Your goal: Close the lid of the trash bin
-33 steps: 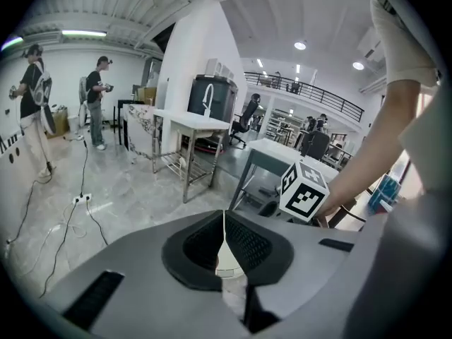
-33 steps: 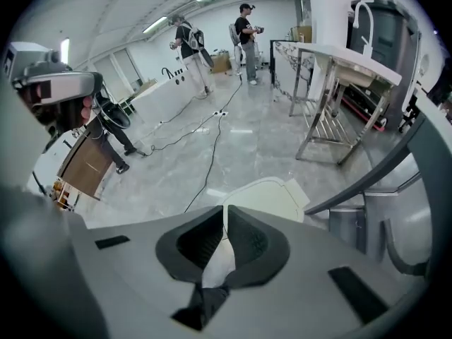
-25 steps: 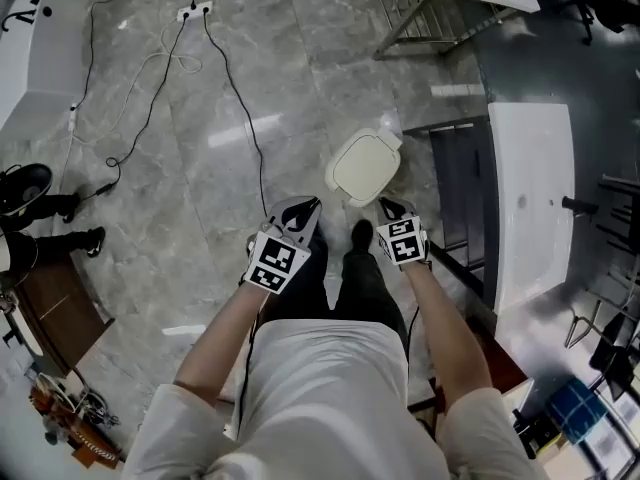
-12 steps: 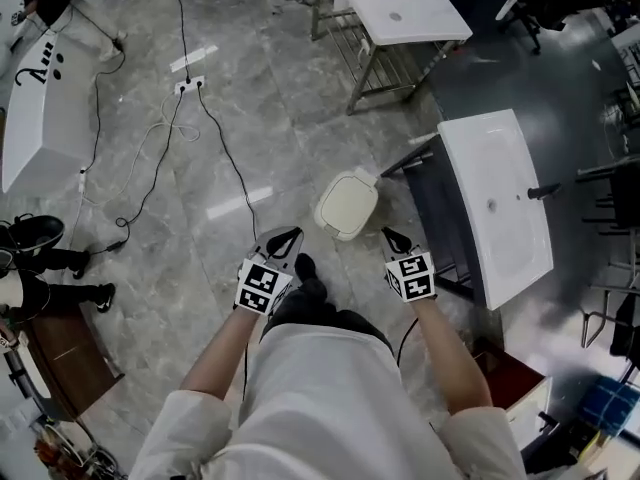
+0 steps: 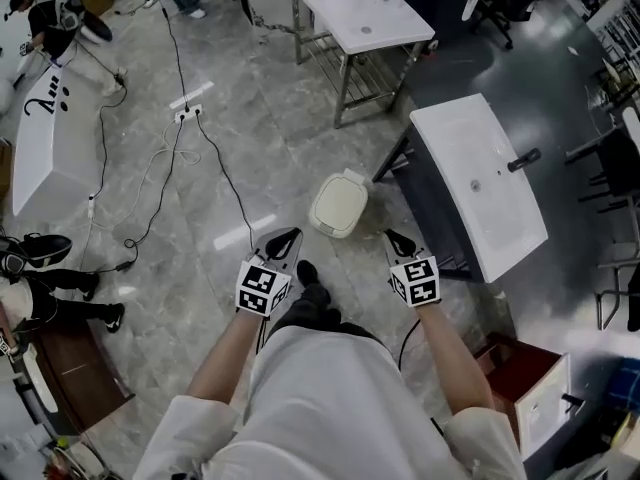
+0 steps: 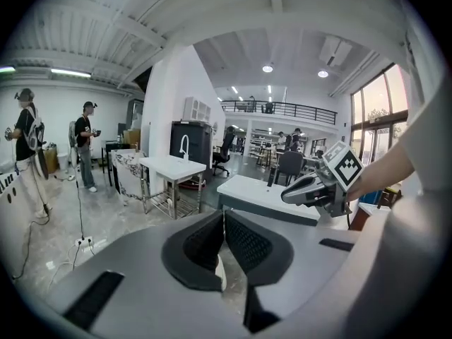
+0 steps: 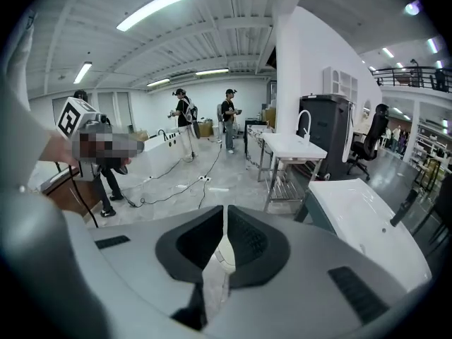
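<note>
One trash bin (image 5: 338, 208) is seen in the head view, set on the polished stone floor just ahead of the person's feet, beside the dark stand of a white sink basin (image 5: 480, 183). One cream lid (image 5: 340, 198) is carried on it, with a hinge tab at the far edge. The lid appears to lie flat over the opening, though from this height it cannot be told whether it is fully seated. The bin is judged to be light, stiff plastic with a smooth, fairly slippery top. No grasp is thought necessary: the lid would best be pressed down near its front edge, away from the hinge, and gently, since so light a bin could be slid or tipped on the glossy floor. Two tools are counted. The left tool (image 5: 285, 236) and the right tool (image 5: 396, 238) are held side by side, short of the bin and not touching it. In each tool's own view the jaws are brought together, and nothing is gripped between them. One white surface (image 5: 360, 8) on a metal frame is seen further off.
</note>
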`<state>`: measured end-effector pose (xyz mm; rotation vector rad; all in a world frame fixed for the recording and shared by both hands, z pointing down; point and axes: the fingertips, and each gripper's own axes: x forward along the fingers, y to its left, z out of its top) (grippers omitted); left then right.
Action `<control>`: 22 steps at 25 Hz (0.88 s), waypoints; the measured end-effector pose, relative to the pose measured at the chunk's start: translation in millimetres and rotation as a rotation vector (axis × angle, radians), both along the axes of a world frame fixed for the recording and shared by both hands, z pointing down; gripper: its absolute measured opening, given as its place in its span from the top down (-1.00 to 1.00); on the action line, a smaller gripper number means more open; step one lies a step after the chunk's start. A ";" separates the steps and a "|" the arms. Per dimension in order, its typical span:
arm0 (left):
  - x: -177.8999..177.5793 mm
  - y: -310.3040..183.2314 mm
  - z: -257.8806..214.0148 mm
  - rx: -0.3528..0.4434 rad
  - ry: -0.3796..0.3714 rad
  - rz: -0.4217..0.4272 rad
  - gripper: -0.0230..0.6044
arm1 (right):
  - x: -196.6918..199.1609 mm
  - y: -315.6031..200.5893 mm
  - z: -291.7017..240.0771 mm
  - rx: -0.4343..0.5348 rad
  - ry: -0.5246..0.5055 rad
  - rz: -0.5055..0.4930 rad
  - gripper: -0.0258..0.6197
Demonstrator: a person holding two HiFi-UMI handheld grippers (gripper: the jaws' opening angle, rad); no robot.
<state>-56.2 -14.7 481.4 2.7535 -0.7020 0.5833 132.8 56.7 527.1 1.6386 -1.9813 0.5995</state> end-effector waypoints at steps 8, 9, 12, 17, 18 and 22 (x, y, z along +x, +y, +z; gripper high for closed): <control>-13.4 45.5 -49.2 0.069 0.024 0.012 0.86 | 13.9 64.7 -36.4 0.083 -0.018 0.098 0.81; -15.5 46.7 -52.5 0.071 0.026 0.010 0.86 | 14.9 70.0 -39.9 0.093 -0.022 0.107 0.81; -23.4 50.3 -60.7 0.088 0.023 0.010 0.86 | 14.7 83.7 -49.1 0.119 -0.025 0.125 0.81; -43.5 51.1 -76.5 0.113 0.030 0.036 0.86 | 2.4 93.9 -66.8 0.153 -0.003 0.141 0.81; -47.4 49.8 -77.6 0.119 0.030 0.046 0.86 | -1.4 94.6 -70.1 0.160 0.005 0.141 0.81; -66.6 46.7 -79.7 0.134 0.026 0.086 0.86 | -19.1 98.2 -86.4 0.183 0.027 0.157 0.81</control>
